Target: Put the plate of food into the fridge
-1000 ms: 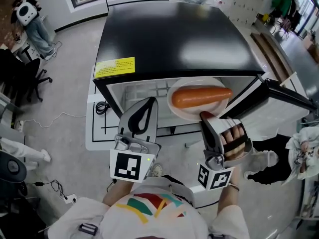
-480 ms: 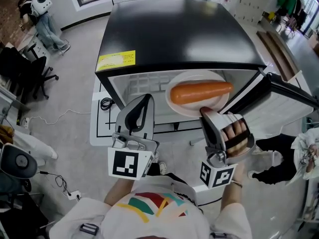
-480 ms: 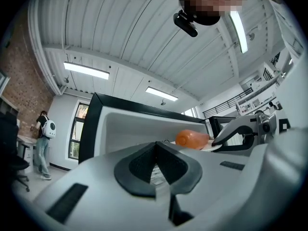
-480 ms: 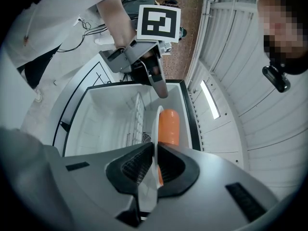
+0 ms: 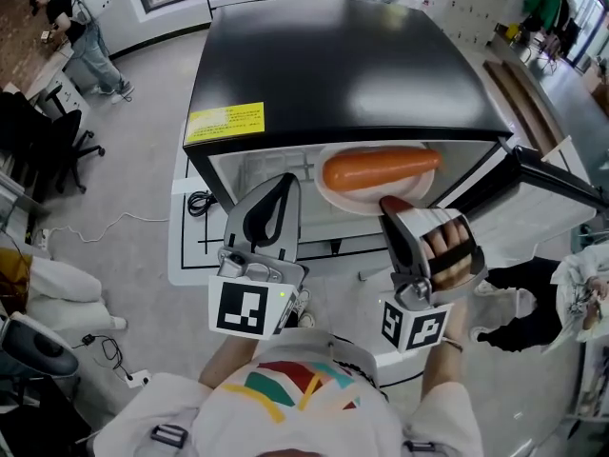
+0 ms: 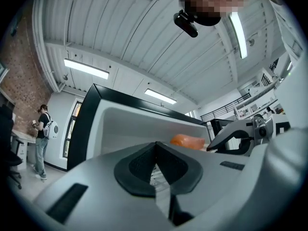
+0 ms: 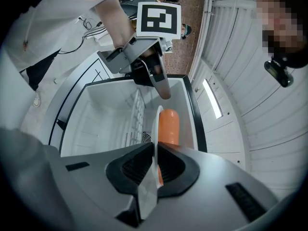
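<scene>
A white plate (image 5: 335,194) carrying a long orange sausage (image 5: 381,168) hangs in the mouth of the open fridge (image 5: 333,65), its far edge under the black top. My right gripper (image 5: 392,205) is shut on the plate's near rim. In the right gripper view the thin rim (image 7: 156,124) runs edge-on between the pads, with the sausage (image 7: 168,126) beyond. My left gripper (image 5: 285,181) is shut and empty, left of the plate in front of the white interior. In the left gripper view its closed jaws (image 6: 156,146) point at the fridge, and the sausage (image 6: 187,141) shows to the right.
The fridge door (image 5: 533,193) stands open at the right. Inside is a white cavity with a wire shelf (image 7: 137,114). A yellow label (image 5: 225,121) sits on the fridge top. Cables (image 5: 195,203) lie on the floor at left, and a person (image 5: 81,17) stands at the far left.
The right gripper has carried the plate forward, so its far edge now sits under the fridge's top. The left gripper has stayed about where it was, still shut.
</scene>
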### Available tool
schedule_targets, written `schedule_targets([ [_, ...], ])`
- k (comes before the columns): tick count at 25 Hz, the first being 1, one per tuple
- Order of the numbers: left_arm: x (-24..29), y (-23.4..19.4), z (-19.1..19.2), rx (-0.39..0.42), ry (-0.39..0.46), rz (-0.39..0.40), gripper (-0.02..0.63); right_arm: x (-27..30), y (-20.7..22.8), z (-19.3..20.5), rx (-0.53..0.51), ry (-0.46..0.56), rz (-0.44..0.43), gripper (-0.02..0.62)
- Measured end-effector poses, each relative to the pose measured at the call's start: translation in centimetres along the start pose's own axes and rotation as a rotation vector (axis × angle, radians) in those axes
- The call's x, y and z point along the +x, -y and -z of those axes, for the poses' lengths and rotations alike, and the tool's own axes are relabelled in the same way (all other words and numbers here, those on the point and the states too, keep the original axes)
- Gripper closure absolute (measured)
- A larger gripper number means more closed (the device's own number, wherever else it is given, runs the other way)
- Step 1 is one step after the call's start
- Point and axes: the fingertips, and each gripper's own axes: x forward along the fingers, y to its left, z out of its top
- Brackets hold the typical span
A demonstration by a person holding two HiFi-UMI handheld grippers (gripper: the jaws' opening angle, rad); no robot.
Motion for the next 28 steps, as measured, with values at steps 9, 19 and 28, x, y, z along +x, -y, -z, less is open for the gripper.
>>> schedule_targets([
  [9,1.5,-0.5,0.5,-0.002,0.004,0.020,0.600,3.2,-0.3,0.1,0.003,0.013,-0.034,0.569],
  [19,3.1,-0.7,2.2,-0.039,-0.029,0.043,0.600,6.1,-0.7,-0.1,0.025,0.027,-0.104,0.566],
  [28,4.0,-1.2,3.3,-0.054,-0.046,0.045,0.600,8.4,-1.8,0.2,0.032,0.030,-0.186,0.565],
])
